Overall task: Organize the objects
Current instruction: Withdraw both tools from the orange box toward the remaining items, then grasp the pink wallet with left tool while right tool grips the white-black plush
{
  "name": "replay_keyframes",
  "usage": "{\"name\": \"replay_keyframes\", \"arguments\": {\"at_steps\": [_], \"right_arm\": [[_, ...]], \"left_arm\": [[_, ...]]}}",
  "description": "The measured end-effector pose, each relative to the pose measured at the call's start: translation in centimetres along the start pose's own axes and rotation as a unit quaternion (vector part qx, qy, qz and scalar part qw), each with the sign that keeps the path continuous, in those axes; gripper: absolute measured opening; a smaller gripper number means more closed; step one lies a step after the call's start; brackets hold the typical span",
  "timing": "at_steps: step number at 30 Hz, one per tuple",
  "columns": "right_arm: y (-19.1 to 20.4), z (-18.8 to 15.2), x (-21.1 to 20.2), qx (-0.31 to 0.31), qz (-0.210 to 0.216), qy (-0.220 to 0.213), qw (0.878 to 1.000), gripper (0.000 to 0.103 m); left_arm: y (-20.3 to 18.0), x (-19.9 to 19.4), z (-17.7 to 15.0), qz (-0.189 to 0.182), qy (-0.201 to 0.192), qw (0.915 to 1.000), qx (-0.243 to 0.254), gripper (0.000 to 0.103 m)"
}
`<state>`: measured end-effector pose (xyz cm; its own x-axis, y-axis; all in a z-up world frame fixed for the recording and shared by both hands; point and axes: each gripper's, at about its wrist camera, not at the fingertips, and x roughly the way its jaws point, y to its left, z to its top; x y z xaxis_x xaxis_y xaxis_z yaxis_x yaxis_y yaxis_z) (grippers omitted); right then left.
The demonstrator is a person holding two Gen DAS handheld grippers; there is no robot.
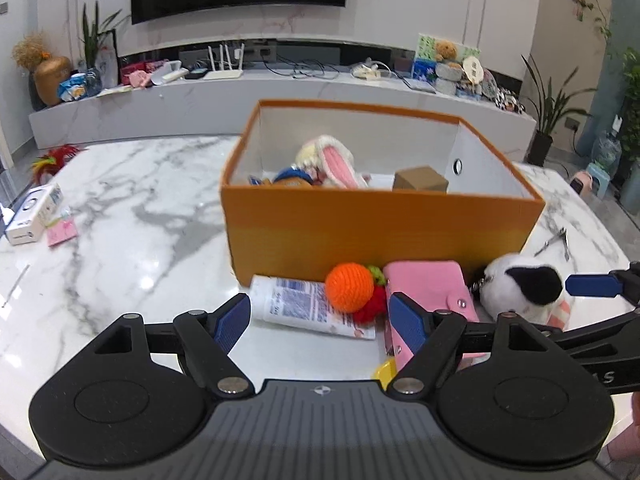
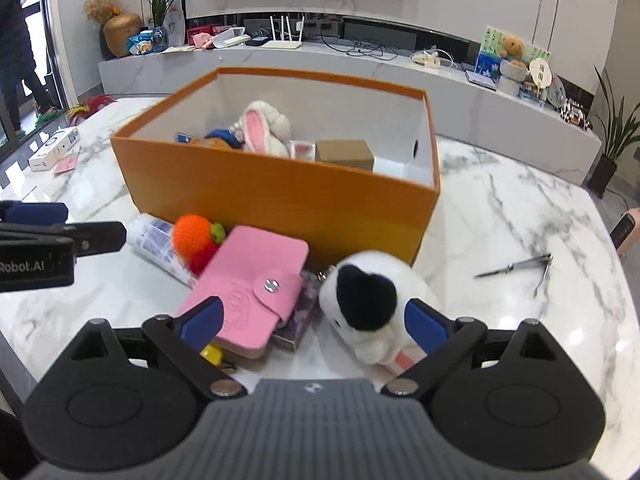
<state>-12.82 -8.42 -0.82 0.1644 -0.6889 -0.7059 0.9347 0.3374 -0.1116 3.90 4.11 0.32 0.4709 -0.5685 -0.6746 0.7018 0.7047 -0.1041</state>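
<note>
Closest to us, the left gripper (image 1: 320,318) has its jaws wide open with nothing held. They hang over a white tube with blue print (image 1: 296,304) and an orange knitted ball (image 1: 347,287) with a red knitted bit (image 1: 370,306) beside it. The right gripper (image 2: 316,322) has its jaws wide open too, holding nothing. Between them lie a pink snap wallet (image 2: 252,292) and a white and black plush toy (image 2: 368,300). The wallet rests on a small clear box (image 2: 298,320), and something yellow (image 2: 212,354) peeks out under it.

All these things sit in a bunch on the marble worktop (image 2: 500,220), right in front of the orange box (image 2: 280,200). The ball and the wallet are just beside its front wall.

The box is open on top and white inside. In it are a plush bunny with pink ears (image 2: 264,124), a blue and orange thing (image 2: 218,138), a small pink item (image 2: 302,148) and a little brown cardboard box (image 2: 344,154). They fill the left and middle parts. The right end of the box is bare.

To the right of the box, nail clippers (image 2: 520,268) lie alone, with lots of open worktop around them. On the left, far from the box, a white carton (image 1: 34,214) and a pink card (image 1: 62,232) sit near the worktop's edge. The space between them and the box is free.
</note>
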Motion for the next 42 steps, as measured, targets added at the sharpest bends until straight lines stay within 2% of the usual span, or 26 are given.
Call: {"name": "replay_keyframes", "arguments": {"at_steps": [9,17,25,31,42], "right_arm": [[-0.7,-0.4,1.2,-0.005,0.006,-0.001,1.0,0.097],[-1.7,-0.4,2.1,-0.005,-0.001,0.01,1.0,0.098],[-3.7,-1.1,2.1,-0.006,-0.016,0.027,0.999,0.098],[-5.3,-1.1,1.7,0.021,-0.012,0.022,0.999,0.098],[-6.8,-1.4,1.3,0.044,-0.006,0.021,0.999,0.098]], "left_arm": [[-0.9,2.9,-1.6,-0.009,0.027,0.9995,0.011,0.09],[-2.8,3.7,-1.8,-0.049,0.033,0.9982,0.005,0.089],[-5.1,4.9,-2.1,-0.067,0.047,0.9964,0.02,0.09],[-6.4,5.8,-2.0,-0.095,0.056,0.9936,0.026,0.09],[-7.8,7.0,-1.9,-0.108,0.061,0.9917,0.032,0.096]]}}
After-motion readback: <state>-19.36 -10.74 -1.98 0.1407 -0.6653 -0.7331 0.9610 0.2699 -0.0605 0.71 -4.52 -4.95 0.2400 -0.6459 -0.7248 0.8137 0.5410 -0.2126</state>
